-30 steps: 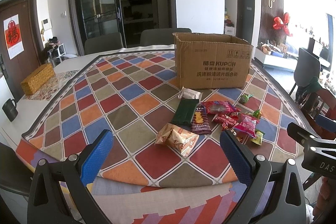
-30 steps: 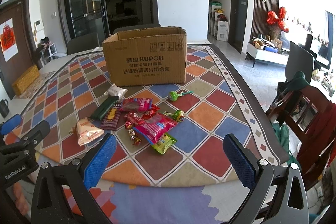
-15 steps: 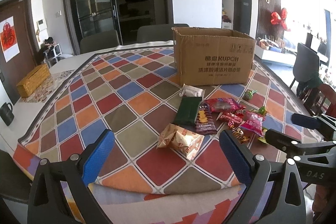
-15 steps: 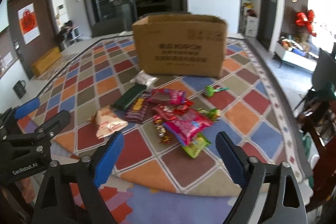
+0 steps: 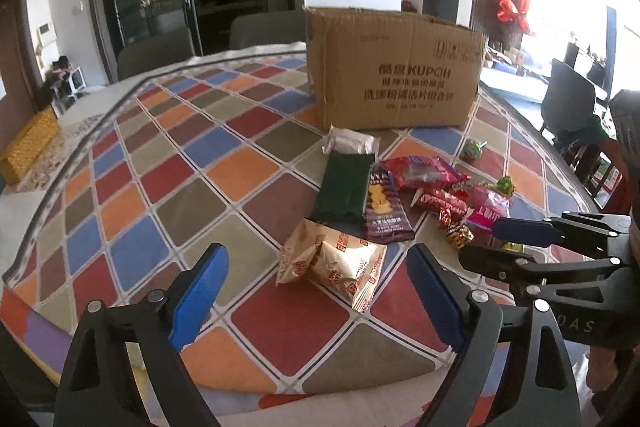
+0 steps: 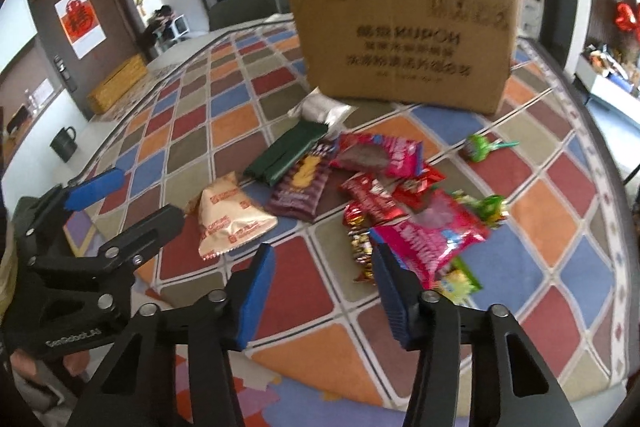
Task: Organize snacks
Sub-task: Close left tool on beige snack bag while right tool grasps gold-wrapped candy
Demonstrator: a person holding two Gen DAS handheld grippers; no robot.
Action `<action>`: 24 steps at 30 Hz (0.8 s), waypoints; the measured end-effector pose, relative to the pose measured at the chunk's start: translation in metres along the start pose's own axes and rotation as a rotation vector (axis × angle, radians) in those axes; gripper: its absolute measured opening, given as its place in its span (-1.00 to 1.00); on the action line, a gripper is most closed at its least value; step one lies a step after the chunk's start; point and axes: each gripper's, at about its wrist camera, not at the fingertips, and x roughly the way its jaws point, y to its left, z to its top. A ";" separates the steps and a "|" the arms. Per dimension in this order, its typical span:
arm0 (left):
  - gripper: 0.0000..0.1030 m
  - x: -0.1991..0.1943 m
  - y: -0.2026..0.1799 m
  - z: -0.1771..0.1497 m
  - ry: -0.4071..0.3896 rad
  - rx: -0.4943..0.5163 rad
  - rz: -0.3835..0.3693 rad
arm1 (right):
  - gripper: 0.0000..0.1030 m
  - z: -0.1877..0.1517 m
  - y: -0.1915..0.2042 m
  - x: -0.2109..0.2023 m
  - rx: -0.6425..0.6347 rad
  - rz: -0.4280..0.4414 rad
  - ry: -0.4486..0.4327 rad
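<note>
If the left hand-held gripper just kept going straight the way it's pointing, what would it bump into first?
Most likely the beige snack packet, which lies on the patchwork tablecloth just ahead of the open left hand-held gripper, between its blue fingertips. Depth is uncertain; if it passed above, the dark green packet comes next.

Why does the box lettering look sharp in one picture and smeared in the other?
Left wrist view: the cardboard box print reads fairly crisply, with window glare blowing out the right side. Right wrist view: motion blur smears the print and the snacks; both views curve from fisheye distortion.
</note>
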 end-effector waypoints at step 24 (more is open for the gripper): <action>0.34 0.060 0.013 0.001 0.141 -0.074 -0.129 | -0.24 0.012 -0.018 0.049 0.034 -0.038 0.089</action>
